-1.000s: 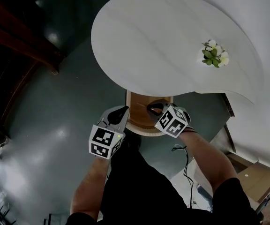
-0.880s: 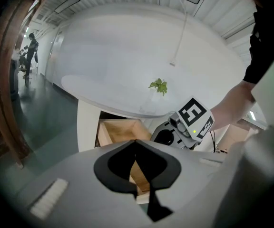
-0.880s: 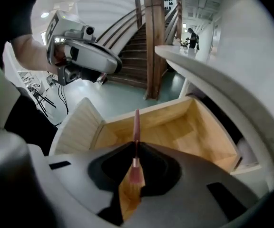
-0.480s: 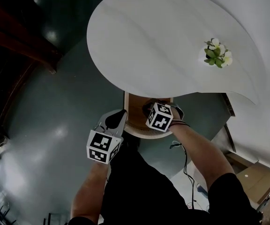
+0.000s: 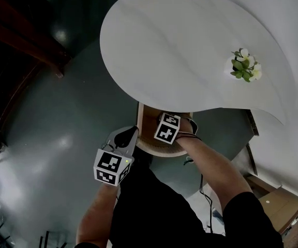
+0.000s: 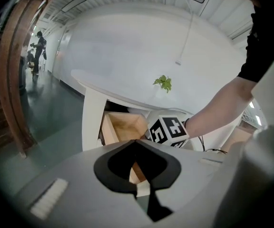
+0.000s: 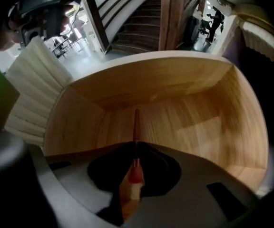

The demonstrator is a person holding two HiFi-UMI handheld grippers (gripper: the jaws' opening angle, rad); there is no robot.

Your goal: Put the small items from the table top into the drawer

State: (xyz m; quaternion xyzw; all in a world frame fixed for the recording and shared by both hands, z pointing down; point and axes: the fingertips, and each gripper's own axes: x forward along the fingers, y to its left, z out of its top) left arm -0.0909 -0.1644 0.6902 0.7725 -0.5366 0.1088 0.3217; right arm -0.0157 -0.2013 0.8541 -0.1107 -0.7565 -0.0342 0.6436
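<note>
Between the two jaws of the right gripper (image 7: 136, 146) sits a thin red stick (image 7: 136, 122). The jaws are pressed shut on it. It may be a pencil or a small brush, but I cannot tell which. Most of the stick pokes out in front of the jaws and points into the wooden drawer (image 7: 199, 122). The tip is low over the drawer floor, but I cannot tell if it touches the wood.

I think the stick is very light and stiff. It is skinny and smooth, so it could slip or roll. A soft, steady squeeze near its middle would hold it best. Held close to one end, it might tip down.

The drawer is pulled out from under the white table (image 5: 180, 45). I can see nothing else lying in the part of it that shows.

The left gripper (image 6: 135, 144) hangs near the drawer's front. Its jaws are closed together with nothing between them.

Farther out, a small plant with white flowers (image 5: 244, 66) stands on the table top. I see no other small items up there. So I think this stick may be the last one, and the next job is to let it go gently so it lies flat.
</note>
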